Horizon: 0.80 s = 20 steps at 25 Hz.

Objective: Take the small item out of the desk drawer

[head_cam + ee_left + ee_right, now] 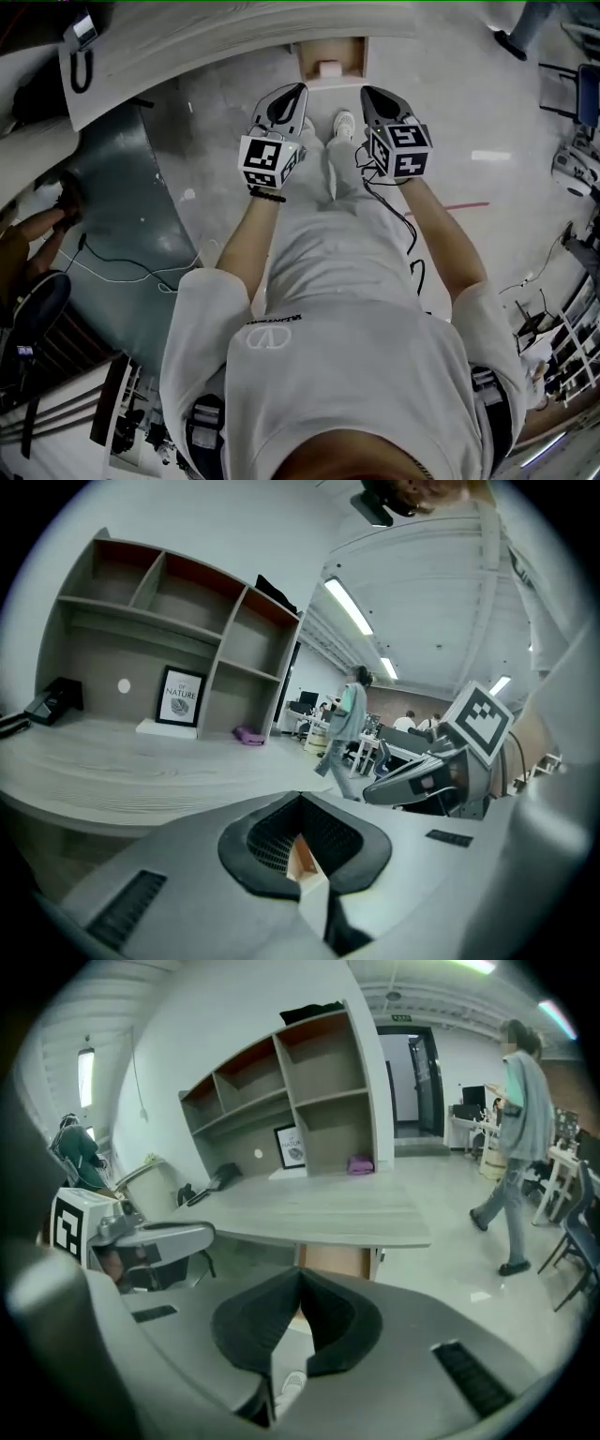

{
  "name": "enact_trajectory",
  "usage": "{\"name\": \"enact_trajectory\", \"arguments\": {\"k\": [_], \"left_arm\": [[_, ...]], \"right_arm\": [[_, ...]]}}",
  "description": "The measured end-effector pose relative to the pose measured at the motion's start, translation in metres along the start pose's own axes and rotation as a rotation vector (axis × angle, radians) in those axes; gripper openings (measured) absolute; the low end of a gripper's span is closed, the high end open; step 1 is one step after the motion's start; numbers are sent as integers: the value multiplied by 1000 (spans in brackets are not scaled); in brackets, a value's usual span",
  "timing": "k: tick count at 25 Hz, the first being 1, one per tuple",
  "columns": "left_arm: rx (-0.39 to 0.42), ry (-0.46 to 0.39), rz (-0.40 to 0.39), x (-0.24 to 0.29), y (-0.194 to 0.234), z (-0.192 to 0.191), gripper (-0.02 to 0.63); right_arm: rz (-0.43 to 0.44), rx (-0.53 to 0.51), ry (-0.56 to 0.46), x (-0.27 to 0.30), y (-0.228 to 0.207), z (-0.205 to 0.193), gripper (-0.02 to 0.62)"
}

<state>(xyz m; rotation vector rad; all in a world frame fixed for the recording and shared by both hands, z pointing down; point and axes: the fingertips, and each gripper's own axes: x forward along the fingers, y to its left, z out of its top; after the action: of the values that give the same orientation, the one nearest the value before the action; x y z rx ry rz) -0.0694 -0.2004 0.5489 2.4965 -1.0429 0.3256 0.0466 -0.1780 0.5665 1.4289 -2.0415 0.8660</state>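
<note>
Under the curved grey desk (234, 37) a wooden drawer (307, 64) stands pulled out, and a small white item (329, 68) lies inside it. Both grippers are held side by side at waist height above the floor, short of the drawer and pointing toward it. My left gripper (301, 87) is shut with nothing in it, its dark pads (267, 841) meeting at the tip. My right gripper (365, 91) is likewise shut and empty, its pads (328, 1321) closed together. In the right gripper view the drawer's wooden front (333, 1260) shows under the desk top (309, 1213).
A shelf unit (169, 621) with a framed picture (180, 696) and a purple object (248, 735) stands on the desk. A person (516, 1138) walks across the floor at the right. Cables (122, 267) trail on the floor at my left.
</note>
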Motion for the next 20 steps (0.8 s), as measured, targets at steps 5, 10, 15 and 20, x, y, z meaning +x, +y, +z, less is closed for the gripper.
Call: {"name": "enact_trajectory", "arguments": {"k": [5, 10, 15, 20], "left_arm": [[22, 56, -17, 19, -1, -32, -2], [-27, 49, 11, 58, 22, -58, -2], [-86, 47, 37, 83, 34, -88, -2], [-118, 45, 46, 105, 47, -116, -2]], "right_arm": [[47, 71, 76, 51, -6, -33, 71], [76, 105, 127, 115, -26, -59, 82], [87, 167, 209, 164, -48, -100, 259], [92, 188, 266, 199, -60, -130, 346]]}}
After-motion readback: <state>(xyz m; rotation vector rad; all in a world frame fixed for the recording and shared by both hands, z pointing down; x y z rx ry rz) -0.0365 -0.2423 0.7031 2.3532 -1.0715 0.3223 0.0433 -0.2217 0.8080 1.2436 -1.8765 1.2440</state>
